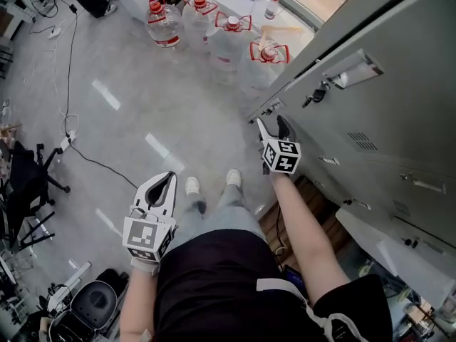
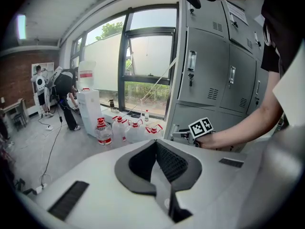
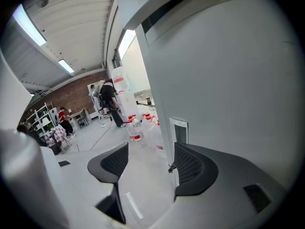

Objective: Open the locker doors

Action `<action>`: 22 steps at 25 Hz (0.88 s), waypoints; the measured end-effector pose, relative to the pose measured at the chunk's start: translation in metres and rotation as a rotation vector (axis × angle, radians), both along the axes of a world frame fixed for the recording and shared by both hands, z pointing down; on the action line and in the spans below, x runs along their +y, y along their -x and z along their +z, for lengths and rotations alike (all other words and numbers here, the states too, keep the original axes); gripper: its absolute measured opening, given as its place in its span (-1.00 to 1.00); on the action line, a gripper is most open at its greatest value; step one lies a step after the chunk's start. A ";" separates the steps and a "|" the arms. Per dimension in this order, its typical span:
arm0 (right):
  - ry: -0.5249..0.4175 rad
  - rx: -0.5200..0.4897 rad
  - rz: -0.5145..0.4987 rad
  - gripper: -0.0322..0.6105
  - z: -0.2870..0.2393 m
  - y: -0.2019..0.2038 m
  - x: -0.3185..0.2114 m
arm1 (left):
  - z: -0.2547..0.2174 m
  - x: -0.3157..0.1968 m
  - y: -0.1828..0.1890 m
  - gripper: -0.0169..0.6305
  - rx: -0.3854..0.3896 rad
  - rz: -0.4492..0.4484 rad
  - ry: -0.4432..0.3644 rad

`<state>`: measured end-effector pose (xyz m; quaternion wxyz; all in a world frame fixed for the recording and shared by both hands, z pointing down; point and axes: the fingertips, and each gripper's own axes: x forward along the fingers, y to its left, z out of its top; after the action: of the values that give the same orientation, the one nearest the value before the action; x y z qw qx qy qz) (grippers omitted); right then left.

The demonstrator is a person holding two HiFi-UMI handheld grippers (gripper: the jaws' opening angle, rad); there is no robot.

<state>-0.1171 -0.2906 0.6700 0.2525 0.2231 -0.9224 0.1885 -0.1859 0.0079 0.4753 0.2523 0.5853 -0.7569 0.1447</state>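
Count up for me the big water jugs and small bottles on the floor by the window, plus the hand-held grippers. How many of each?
Large water jugs with red caps: 4
Small bottle: 1
Hand-held grippers, the left gripper and the right gripper: 2
Total: 7

We are looking down on a person wearing a black short-sleeved top (image 1: 214, 283), pale blue jeans (image 1: 221, 212) and white shoes (image 1: 192, 185). We are seeing the left gripper (image 1: 169, 177) and right gripper (image 1: 272, 124) as white shells with black jaw linings, each bearing a marker cube (image 1: 281, 155) of black-and-white squares.
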 end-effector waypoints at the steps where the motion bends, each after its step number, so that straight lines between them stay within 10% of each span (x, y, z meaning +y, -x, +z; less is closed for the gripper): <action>1: 0.002 0.008 -0.005 0.06 0.005 0.003 -0.003 | -0.001 0.001 0.001 -0.89 0.001 -0.017 0.004; 22: -0.034 0.099 0.088 0.25 0.049 0.039 -0.038 | 0.009 0.040 0.003 -0.89 0.016 -0.218 0.080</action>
<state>-0.1564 -0.3284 0.7192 0.2853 0.2765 -0.9013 0.1725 -0.1887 0.0477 0.4847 0.2955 0.4902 -0.8076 0.1418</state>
